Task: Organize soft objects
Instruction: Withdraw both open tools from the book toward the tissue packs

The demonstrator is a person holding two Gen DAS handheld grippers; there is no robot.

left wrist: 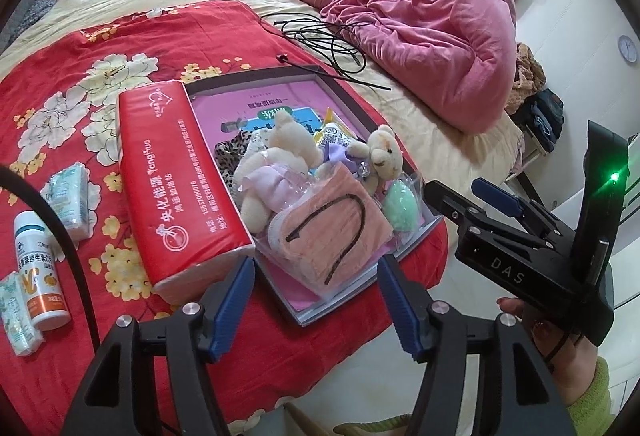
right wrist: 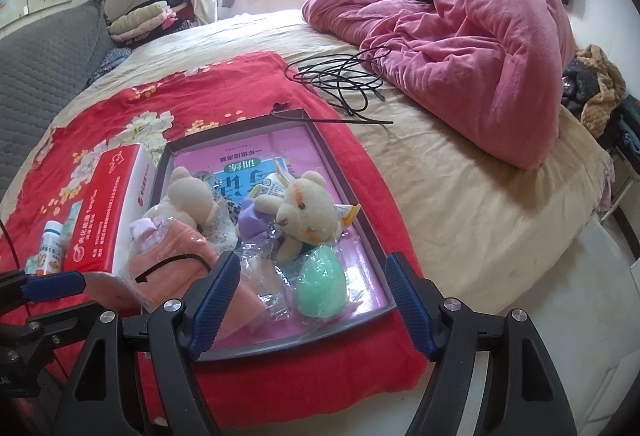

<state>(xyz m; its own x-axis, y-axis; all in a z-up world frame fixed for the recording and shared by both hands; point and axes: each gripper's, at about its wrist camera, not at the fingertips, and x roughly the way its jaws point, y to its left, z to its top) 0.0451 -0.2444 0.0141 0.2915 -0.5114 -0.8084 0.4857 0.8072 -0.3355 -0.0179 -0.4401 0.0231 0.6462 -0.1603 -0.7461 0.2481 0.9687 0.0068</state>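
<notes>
A shallow grey-rimmed tray [left wrist: 352,91] [right wrist: 344,171] lies on a red floral blanket [left wrist: 80,47] [right wrist: 224,83] at the bed's corner. In it are two cream teddy bears [left wrist: 384,151] [right wrist: 304,207], a bagged pink mask pack [left wrist: 332,232] [right wrist: 176,256], a bagged green sponge [left wrist: 402,205] [right wrist: 320,282] and a leopard cloth [left wrist: 228,153]. A red tissue pack [left wrist: 180,171] [right wrist: 108,211] lies along the tray's left side. My left gripper [left wrist: 316,292] is open and empty in front of the mask pack. My right gripper [right wrist: 312,292] is open and empty over the tray's near edge, by the sponge.
A vitamin bottle [left wrist: 40,268] [right wrist: 50,244] and small tissue packets [left wrist: 70,191] lie left on the blanket. Black cables [left wrist: 328,39] [right wrist: 344,79] and a pink quilt [left wrist: 432,19] [right wrist: 472,35] lie behind. The floor [right wrist: 560,316] is right of the bed.
</notes>
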